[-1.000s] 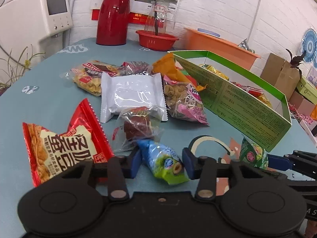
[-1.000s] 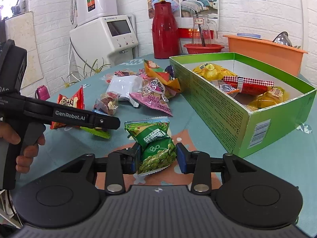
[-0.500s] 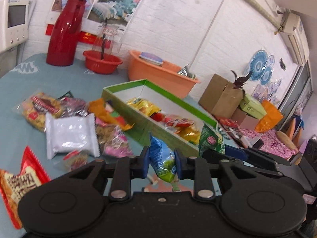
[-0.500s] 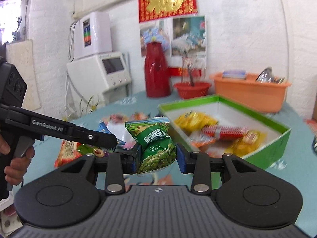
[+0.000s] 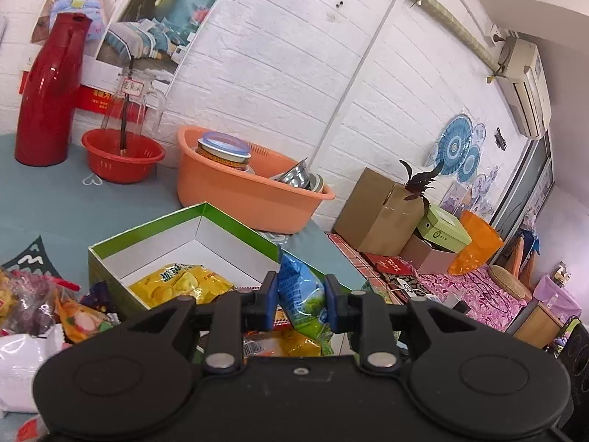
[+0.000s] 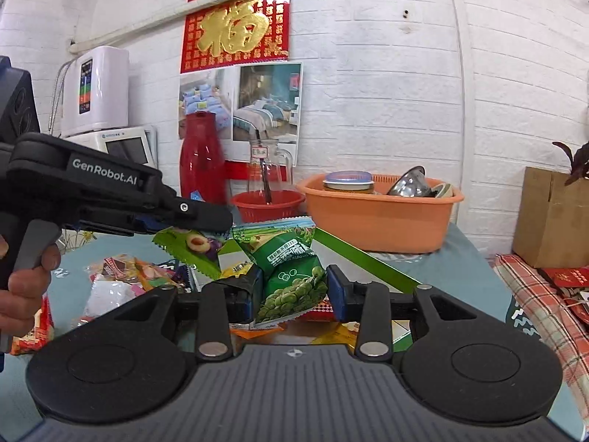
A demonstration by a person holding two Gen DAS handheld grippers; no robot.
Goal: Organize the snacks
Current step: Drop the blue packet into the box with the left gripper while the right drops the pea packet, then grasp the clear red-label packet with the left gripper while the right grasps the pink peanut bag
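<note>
Both claws have lifted from the table to above the green box (image 5: 235, 226), left claw (image 5: 300, 296) gripping a blue-green packet (image 5: 300, 300), right claw (image 6: 294, 291) a green pea packet (image 6: 291, 276); several snacks already boxed, more wait outside.

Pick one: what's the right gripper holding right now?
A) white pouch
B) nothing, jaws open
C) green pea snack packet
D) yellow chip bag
C: in the right wrist view the right gripper is shut on the green pea snack packet, pinched between its blue pads above the green box; the left gripper holds a blue-green packet.
</note>
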